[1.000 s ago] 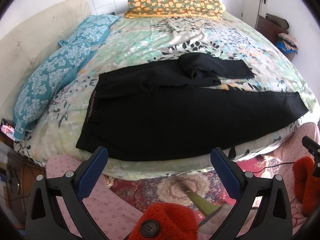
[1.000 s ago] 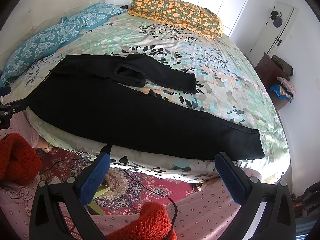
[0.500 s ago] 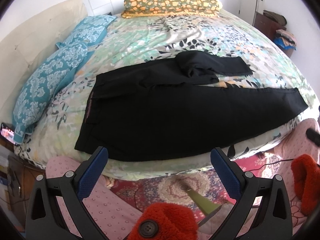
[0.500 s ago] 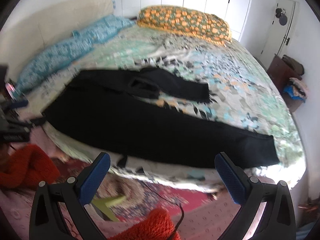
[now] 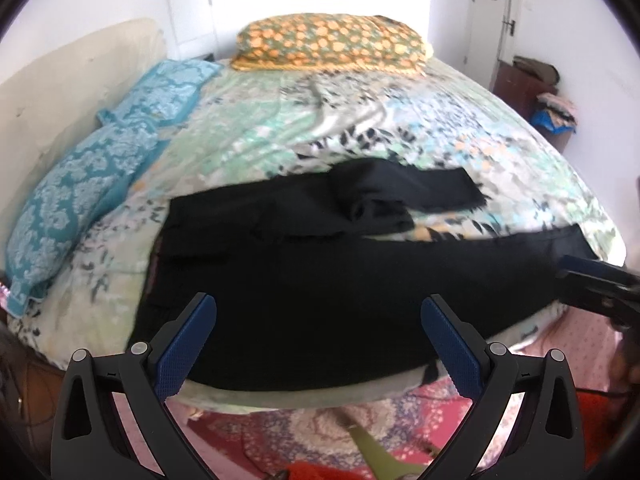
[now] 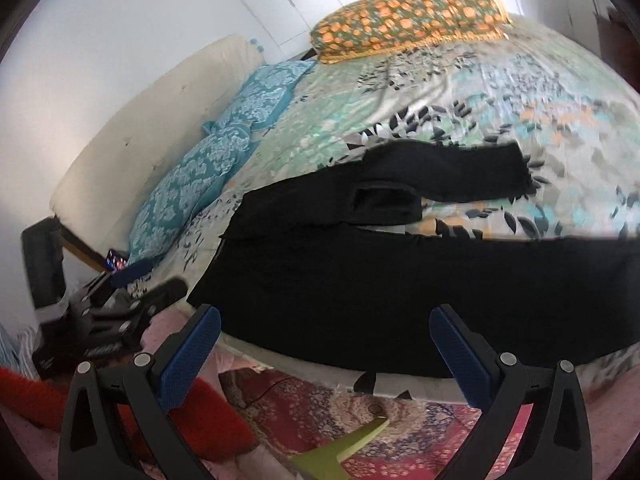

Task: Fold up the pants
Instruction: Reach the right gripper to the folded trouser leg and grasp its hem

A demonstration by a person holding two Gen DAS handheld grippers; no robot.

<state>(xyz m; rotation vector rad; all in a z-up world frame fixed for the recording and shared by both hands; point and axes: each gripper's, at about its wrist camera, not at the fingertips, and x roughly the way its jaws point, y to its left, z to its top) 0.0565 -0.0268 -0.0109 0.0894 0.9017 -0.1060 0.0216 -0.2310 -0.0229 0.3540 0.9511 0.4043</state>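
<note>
Black pants (image 5: pixel 320 280) lie spread flat on the bed (image 5: pixel 360 120), along the near edge, waistband toward the blue pillows and legs running off to the right. The near leg is stretched out straight, its hem close to the bed's right edge. The far leg is shorter in view, doubled back on itself with a folded lump at mid-length, and a strip of the floral bedspread (image 6: pixel 500 120) shows between the two legs.

Left gripper (image 5: pixel 318 344) hangs low in front of the bed's edge, its blue-padded fingers (image 5: pixel 186 344) spread wide and holding nothing, framing the seat of the pants but clear of the cloth. Right gripper (image 6: pixel 324 356) sits at much the same height, tilted, fingers (image 6: pixel 188 356) also wide apart and empty, the near leg lying between them in the view, with no contact.

From the right wrist camera the left gripper's black body shows at the left, near the waistband corner. From the left wrist camera the right gripper pokes in at the far right, close to the hem of the near leg; the shot is blurred there.

Two blue patterned pillows (image 5: pixel 92 184) line the left side against a cream headboard (image 6: pixel 152 128), and an orange-flowered pillow (image 5: pixel 332 42) sits at the far end. A red patterned rug (image 6: pixel 320 420) covers the floor below.
</note>
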